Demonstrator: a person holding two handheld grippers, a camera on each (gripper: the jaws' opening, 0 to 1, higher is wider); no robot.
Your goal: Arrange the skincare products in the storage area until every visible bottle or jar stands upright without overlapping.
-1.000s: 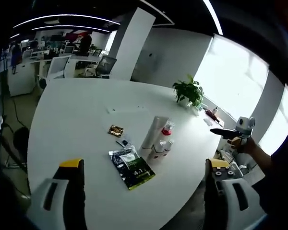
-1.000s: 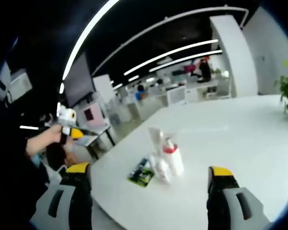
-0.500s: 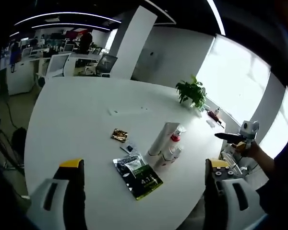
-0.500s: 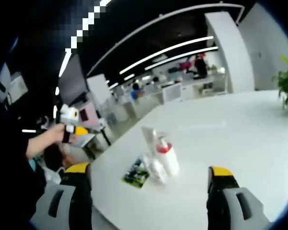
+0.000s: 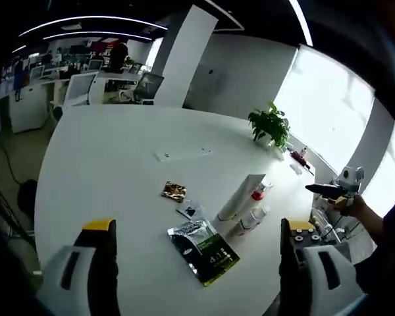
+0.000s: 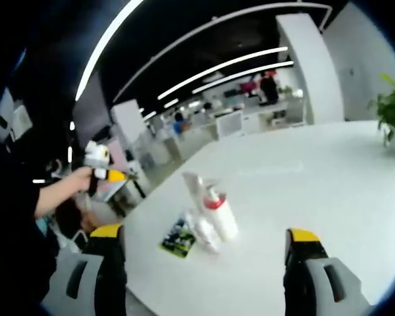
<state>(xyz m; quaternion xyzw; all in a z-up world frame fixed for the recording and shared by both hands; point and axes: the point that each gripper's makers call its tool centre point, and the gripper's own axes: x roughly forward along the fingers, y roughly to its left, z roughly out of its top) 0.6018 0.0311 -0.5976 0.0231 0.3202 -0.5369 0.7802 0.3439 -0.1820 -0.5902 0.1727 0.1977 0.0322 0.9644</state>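
Observation:
A close cluster of skincare products lies on the white table [image 5: 118, 151]: a long white tube [image 5: 240, 196], a red-capped bottle [image 5: 255, 195] and small clear bottles [image 5: 247, 220]. A dark green sachet [image 5: 204, 242] lies just in front, between my left gripper's [image 5: 197, 225] open jaws, well below them. In the right gripper view the same white tube [image 6: 196, 186], red-capped bottle [image 6: 218, 210], a clear bottle [image 6: 203, 230] and the green sachet [image 6: 176, 240] sit ahead of my open right gripper [image 6: 205, 233]. Both grippers hover apart from the products with nothing held.
A gold sachet [image 5: 175, 191] and a small dark sachet [image 5: 191, 210] lie left of the cluster. A potted plant [image 5: 271, 124] stands near the table's far edge. The other gripper [image 5: 336, 187] shows at the right, hand-held; office desks and chairs [image 5: 85, 85] stand behind.
Both views have shifted as the hands moved: the cluster sits further right in the left gripper view, further left in the right. The products themselves have not moved.

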